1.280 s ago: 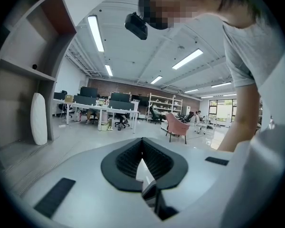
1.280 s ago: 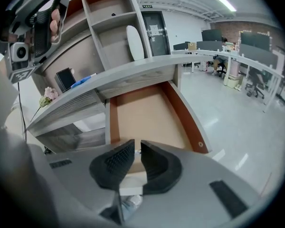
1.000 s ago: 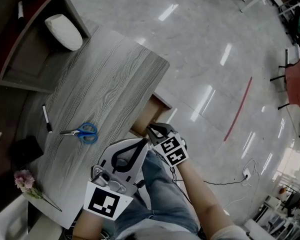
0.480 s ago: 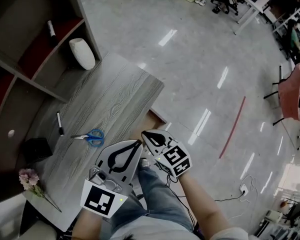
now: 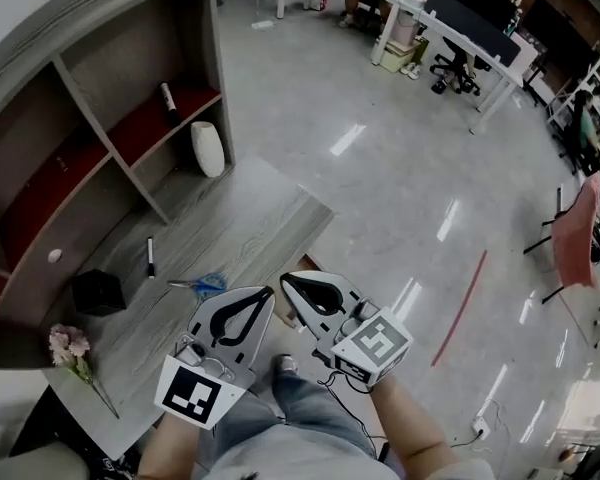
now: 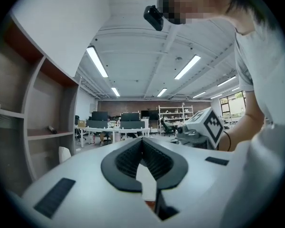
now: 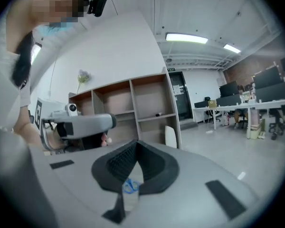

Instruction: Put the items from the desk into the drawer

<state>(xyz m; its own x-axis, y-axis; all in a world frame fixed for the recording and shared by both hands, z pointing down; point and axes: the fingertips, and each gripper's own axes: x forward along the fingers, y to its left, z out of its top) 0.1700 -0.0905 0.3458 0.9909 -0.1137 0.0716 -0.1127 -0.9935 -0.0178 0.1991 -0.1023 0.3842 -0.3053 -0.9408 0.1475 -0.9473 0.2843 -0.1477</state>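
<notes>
As I hold both grippers up side by side off the desk's (image 5: 250,218) near corner, all items sit on the top. Far L: flower (image 5: 68,348), lying at the desk's end. Next, black box (image 5: 98,291), up against the shelf (image 5: 130,98). Marker (image 5: 150,256) lies just R of the box, not touching it. Scissors (image 5: 202,285), blue handles, lie flat near the tips of my L gripper (image 5: 270,290). White vase (image 5: 207,148) stands upright at the far end, by the shelf upright. L gripper: jaws closed tip to tip, nothing held; only pale surface shows through the loop behind the tips. R gripper (image 5: 284,279) is just beside it, tips close to the L's; jaws likewise pressed together, empty. Through its loop, in the R gripper view, the scissors show down on the desk, well apart from the pads.
</notes>
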